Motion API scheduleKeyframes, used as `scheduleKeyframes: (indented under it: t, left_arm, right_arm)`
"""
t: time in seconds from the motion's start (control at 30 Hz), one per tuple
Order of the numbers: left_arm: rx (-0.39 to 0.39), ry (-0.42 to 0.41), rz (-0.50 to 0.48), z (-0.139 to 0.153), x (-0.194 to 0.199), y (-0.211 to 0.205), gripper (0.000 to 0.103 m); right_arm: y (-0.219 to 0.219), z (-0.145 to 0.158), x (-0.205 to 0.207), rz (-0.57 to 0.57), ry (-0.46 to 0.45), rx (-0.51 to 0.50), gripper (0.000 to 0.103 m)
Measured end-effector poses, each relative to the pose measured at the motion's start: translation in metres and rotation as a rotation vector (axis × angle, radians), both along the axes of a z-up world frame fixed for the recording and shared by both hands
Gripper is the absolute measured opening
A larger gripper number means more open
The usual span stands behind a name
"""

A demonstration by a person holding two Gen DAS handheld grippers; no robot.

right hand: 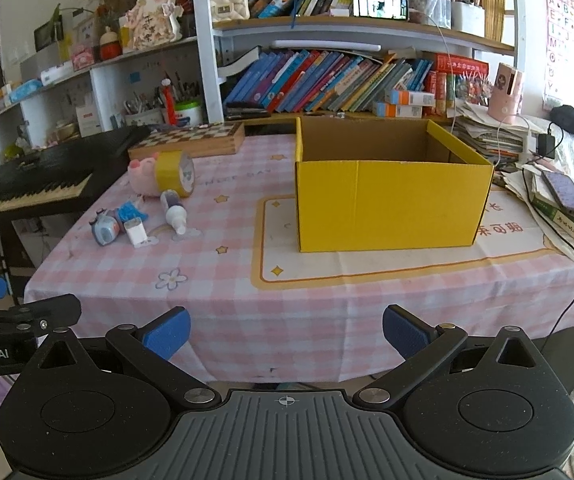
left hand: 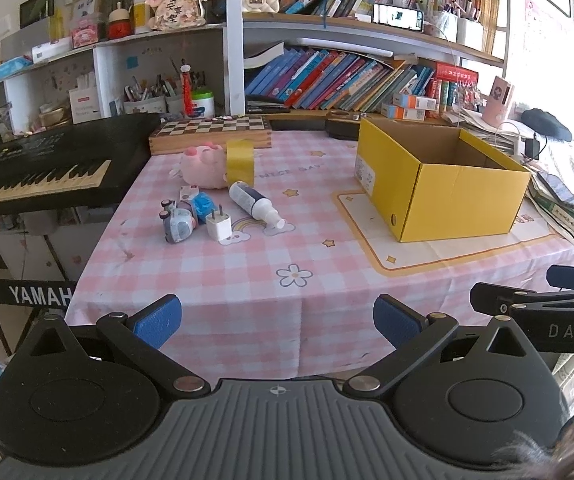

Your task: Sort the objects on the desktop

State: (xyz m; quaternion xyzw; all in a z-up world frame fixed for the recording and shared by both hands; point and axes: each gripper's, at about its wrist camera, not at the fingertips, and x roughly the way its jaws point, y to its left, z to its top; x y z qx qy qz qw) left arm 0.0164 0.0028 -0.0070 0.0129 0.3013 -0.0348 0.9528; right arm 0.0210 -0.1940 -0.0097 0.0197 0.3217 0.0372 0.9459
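Pink plush pig (left hand: 203, 164), tape roll (left hand: 240, 160), toy car (left hand: 177, 222), white charger (left hand: 219, 227) and bottle (left hand: 253, 202) clustered well left of yellow box (left hand: 443, 184). Left gripper (left hand: 275, 322), right gripper (right hand: 285, 332): both spread wide, holding nothing.

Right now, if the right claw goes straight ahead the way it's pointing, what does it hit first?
Probably the yellow cardboard box. The right claw is open, short of the table's near edge, aimed over bare pink checked tablecloth toward the box's front wall. Depth is uncertain.
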Motion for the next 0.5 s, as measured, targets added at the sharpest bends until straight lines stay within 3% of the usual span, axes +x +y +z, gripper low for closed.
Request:
scheduleKeyframes:
  t: [0.5]
  left_arm:
    - [0.004, 0.011, 0.083, 0.001, -0.009, 0.023, 0.103]
  right_arm:
    - [0.025, -0.001, 0.008, 0.114, 0.003, 0.004, 0.102]
